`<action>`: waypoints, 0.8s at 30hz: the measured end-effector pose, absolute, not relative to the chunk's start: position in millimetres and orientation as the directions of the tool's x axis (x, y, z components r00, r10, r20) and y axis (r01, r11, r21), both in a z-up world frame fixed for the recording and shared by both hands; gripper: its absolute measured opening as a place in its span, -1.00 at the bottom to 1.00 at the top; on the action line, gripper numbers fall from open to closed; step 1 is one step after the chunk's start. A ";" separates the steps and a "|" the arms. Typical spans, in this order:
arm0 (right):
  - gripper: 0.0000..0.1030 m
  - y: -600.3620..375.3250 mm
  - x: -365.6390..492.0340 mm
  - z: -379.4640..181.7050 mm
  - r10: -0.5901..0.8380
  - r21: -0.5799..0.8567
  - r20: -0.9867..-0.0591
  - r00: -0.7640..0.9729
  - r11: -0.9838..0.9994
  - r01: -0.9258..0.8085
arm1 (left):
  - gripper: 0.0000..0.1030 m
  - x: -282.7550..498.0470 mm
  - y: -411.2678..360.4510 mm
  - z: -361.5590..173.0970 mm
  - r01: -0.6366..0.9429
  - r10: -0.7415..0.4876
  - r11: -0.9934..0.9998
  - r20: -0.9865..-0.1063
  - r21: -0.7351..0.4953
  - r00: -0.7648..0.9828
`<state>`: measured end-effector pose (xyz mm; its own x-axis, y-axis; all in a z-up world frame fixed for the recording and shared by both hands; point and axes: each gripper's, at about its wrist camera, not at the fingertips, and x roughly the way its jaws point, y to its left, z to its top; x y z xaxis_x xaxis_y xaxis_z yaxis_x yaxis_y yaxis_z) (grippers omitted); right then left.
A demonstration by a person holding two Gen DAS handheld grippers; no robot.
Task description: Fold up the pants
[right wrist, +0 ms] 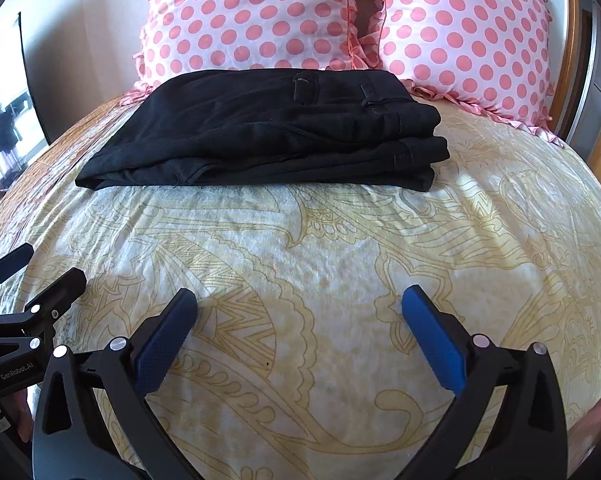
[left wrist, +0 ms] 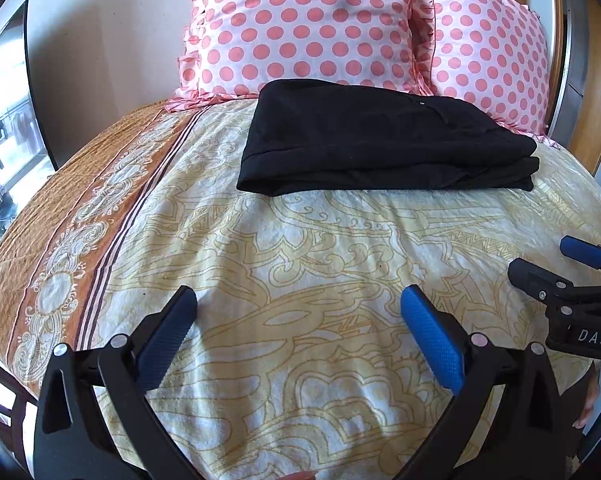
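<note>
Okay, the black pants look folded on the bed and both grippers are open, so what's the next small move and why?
Probably none on the cloth: keep both grippers back. The black folded pants lie in a stacked bundle on the cream patterned bedspread, just in front of the pink polka-dot pillows. The left gripper and right gripper are open, empty and well short of it.

Both views are brightly and evenly lit by daylight; soft shadows fall on the bedspread [left wrist: 300, 248] just in front of the folded black pants [left wrist: 380, 140], whose dark fabric shows little detail. Strong fisheye distortion bows the bedspread into a dome and leaves black vignetting at the corners. Focus is sharp centrally and softens toward the edges.
</note>
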<state>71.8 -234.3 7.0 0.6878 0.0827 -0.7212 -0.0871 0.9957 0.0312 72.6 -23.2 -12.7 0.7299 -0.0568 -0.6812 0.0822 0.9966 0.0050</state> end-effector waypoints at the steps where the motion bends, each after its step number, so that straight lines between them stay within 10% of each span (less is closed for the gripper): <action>1: 0.97 -234.0 70.8 6.8 0.081 0.031 -0.720 0.689 0.996 -0.084 | 0.97 72.7 -23.2 -12.5 0.080 -0.056 0.997 -0.682 0.005 0.730; 24: 0.97 -234.7 70.0 6.5 0.079 0.032 -0.717 0.693 0.996 -0.081 | 0.97 73.6 -23.4 -12.9 0.076 -0.053 0.997 -0.682 0.004 0.729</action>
<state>70.0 -234.7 6.5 0.6927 0.0793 -0.7168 -0.0812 0.9962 0.0318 73.6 -23.4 -12.9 0.7293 -0.0533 -0.6821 0.0764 0.9971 0.0038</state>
